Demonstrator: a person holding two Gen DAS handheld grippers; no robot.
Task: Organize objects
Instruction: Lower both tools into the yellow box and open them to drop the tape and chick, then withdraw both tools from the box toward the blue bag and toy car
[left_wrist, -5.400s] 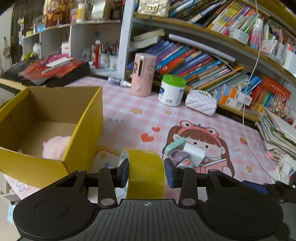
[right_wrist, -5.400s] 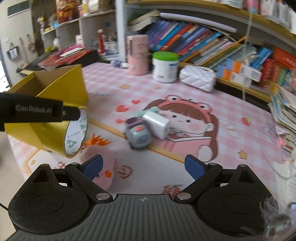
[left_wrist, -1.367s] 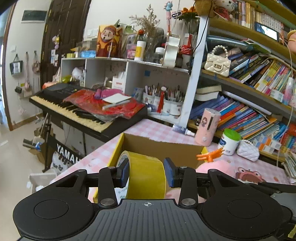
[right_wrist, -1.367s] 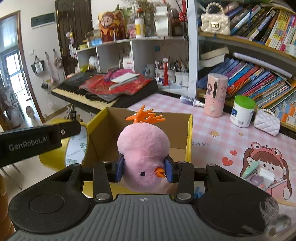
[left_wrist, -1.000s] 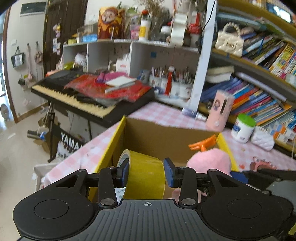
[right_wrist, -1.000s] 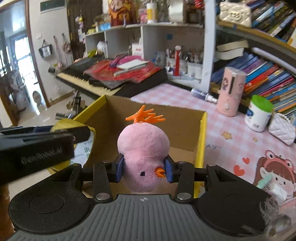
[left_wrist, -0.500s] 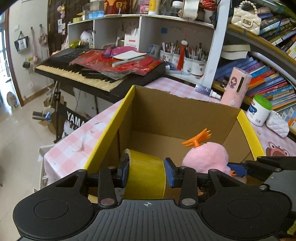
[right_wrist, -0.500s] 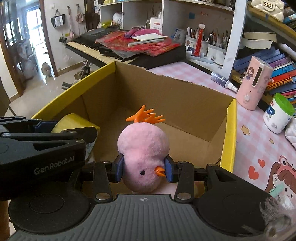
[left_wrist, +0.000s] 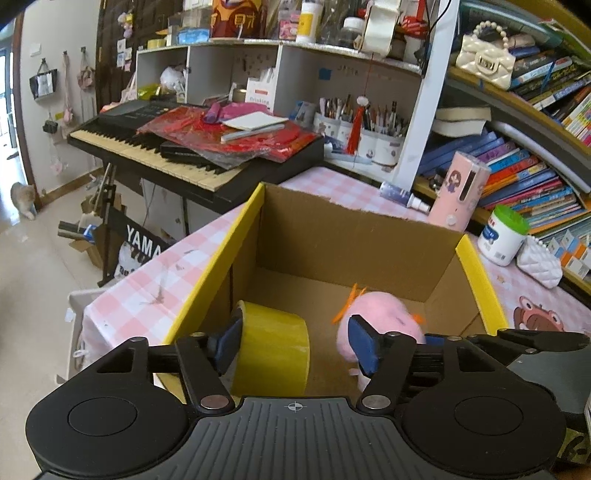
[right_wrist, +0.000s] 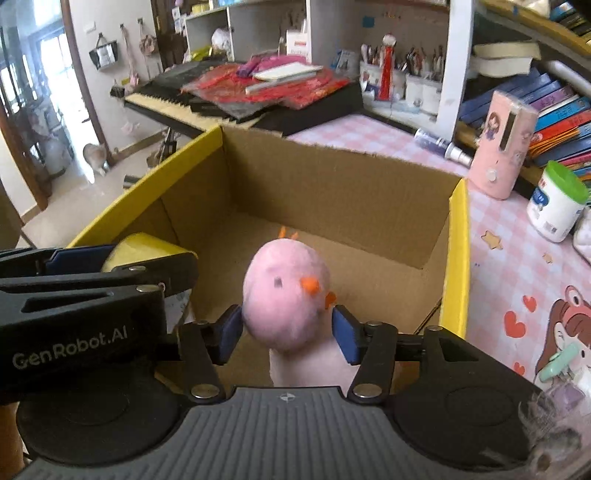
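The left gripper has its jaws opening; the yellow tape roll sits between them against the left pad, clear of the right one. The right gripper is opening too, its pads parting from the pink plush chick between them. Both toys are inside the cardboard box, beyond which lies the pink checked tablecloth.

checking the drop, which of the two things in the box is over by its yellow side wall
The yellow tape roll, standing on edge against the cardboard box left wall. The pink plush chick sits toward the right.
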